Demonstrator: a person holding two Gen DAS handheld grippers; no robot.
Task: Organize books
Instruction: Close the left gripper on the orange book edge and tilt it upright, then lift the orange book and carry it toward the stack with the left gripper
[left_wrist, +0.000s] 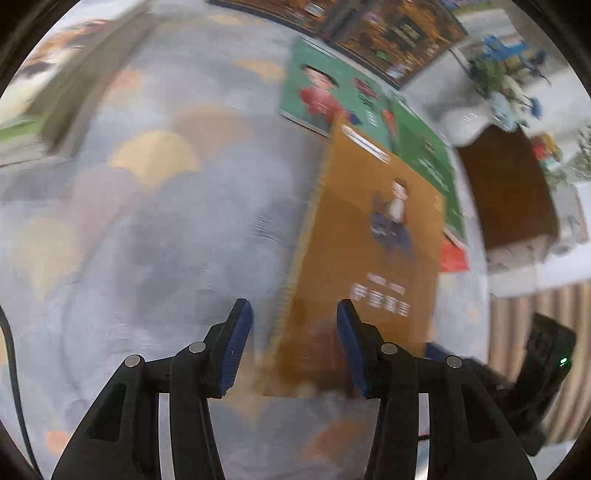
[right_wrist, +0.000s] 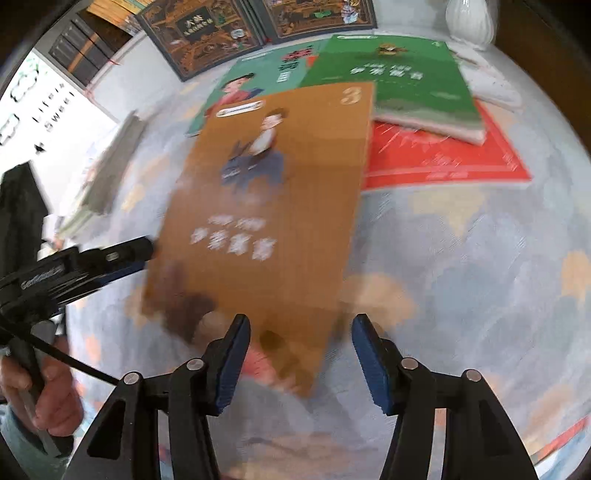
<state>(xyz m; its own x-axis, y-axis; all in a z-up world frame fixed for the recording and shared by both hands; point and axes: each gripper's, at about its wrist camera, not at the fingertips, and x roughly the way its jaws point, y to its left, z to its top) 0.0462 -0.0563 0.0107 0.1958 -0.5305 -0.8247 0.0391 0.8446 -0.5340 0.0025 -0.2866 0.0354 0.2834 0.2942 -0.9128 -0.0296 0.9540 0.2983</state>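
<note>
A pastel-patterned tablecloth (right_wrist: 480, 258) is strewn with books. The orange book (right_wrist: 273, 206) is spread mid-cloth over the green book (right_wrist: 391, 74) and red book (right_wrist: 443, 158). Left gripper (left_wrist: 294, 347) and right gripper (right_wrist: 300, 363) are held apart, gripping nothing. Stacking is judged barely begun.

Two wrist fisheyes, each angled steeply down, close over the same orange book (left_wrist: 369, 236) (right_wrist: 273, 206) on the patterned tablecloth (left_wrist: 147, 221) (right_wrist: 461, 277).
</note>
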